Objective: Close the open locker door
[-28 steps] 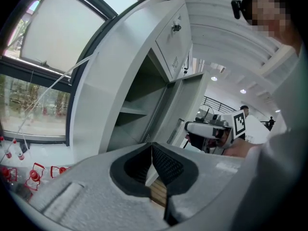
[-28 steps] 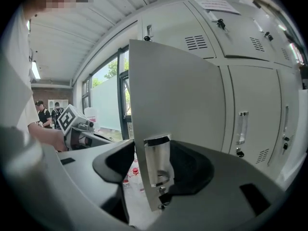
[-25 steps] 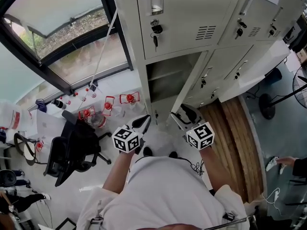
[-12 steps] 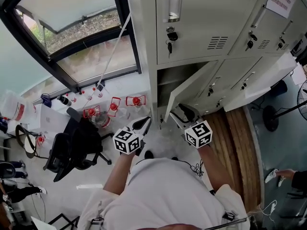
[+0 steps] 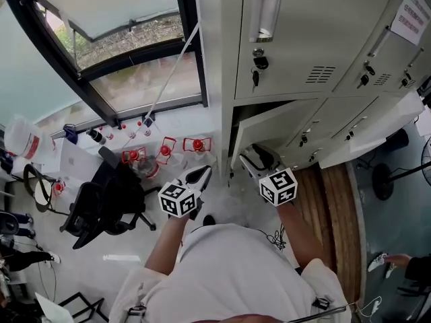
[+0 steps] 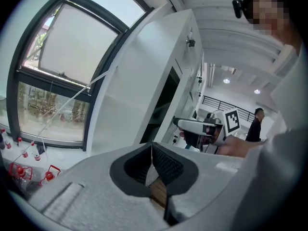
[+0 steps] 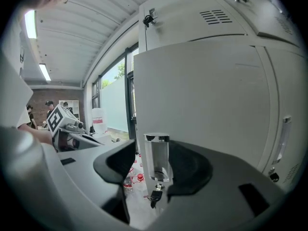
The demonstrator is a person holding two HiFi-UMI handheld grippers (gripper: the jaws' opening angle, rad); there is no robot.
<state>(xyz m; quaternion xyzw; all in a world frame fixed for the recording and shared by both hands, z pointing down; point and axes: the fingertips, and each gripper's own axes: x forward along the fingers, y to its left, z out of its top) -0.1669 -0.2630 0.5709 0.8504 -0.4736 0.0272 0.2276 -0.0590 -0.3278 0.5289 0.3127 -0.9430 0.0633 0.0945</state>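
The right gripper (image 7: 154, 146) has its jaws spread wide apart. They hold nothing. Right in front of them is the locker door (image 7: 207, 90), which is pale grey and flat. Looking through the gap between the jaws, you can see the door's shiny handle (image 7: 157, 159), a tall dip in the door. Just under it, a small dark key (image 7: 154, 197) hangs in the lock. It is hard to tell if the jaws touch the door.

From the head view, the locker door (image 5: 269, 132) is swung part way out from the bottom row of lockers (image 5: 316, 39). There is a dark gap behind its top edge. The door above it is shut and has a key of its own.

The left gripper (image 6: 152, 150) has its jaws pressed together with nothing in them. It is off to the left of the door, pointing up past the side of the lockers.

Farther left there is a big window (image 5: 128, 52). A black chair (image 5: 101, 204) and some bottles (image 5: 165, 150) with red tops stand on the floor (image 5: 81, 268).
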